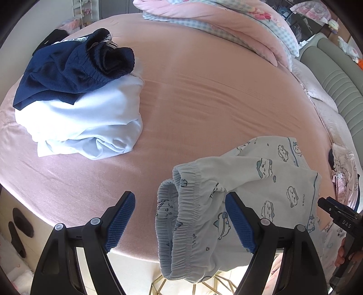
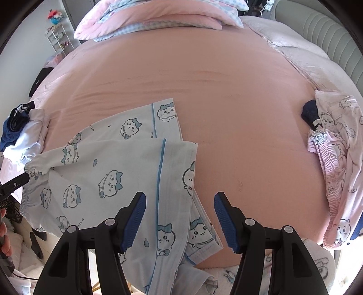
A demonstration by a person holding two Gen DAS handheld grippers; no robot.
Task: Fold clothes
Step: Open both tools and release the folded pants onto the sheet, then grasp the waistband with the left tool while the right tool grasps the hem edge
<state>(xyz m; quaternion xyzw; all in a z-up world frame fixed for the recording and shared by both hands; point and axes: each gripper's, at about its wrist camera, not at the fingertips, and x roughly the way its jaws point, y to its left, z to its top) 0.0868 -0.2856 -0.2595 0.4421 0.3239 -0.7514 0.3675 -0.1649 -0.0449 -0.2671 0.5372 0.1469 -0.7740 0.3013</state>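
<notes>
Light blue cartoon-print pajama pants (image 1: 261, 195) lie at the near edge of the pink bed, the elastic waistband (image 1: 181, 227) hanging over the edge. In the right wrist view the pants (image 2: 109, 181) spread flat with one leg folded over the other. My left gripper (image 1: 180, 220) is open, its jaws on either side of the waistband without pinching it. My right gripper (image 2: 180, 217) is open above the pants' right edge, holding nothing. The right gripper also shows in the left wrist view (image 1: 338, 217).
A pile of navy shorts on white clothes (image 1: 77, 97) sits at the bed's left. Pink print pajamas (image 2: 335, 168) lie at the right edge. Folded quilts (image 2: 158, 20) lie at the far side. A padded headboard (image 2: 317, 29) stands at right. Slippers (image 1: 20, 229) lie on the floor.
</notes>
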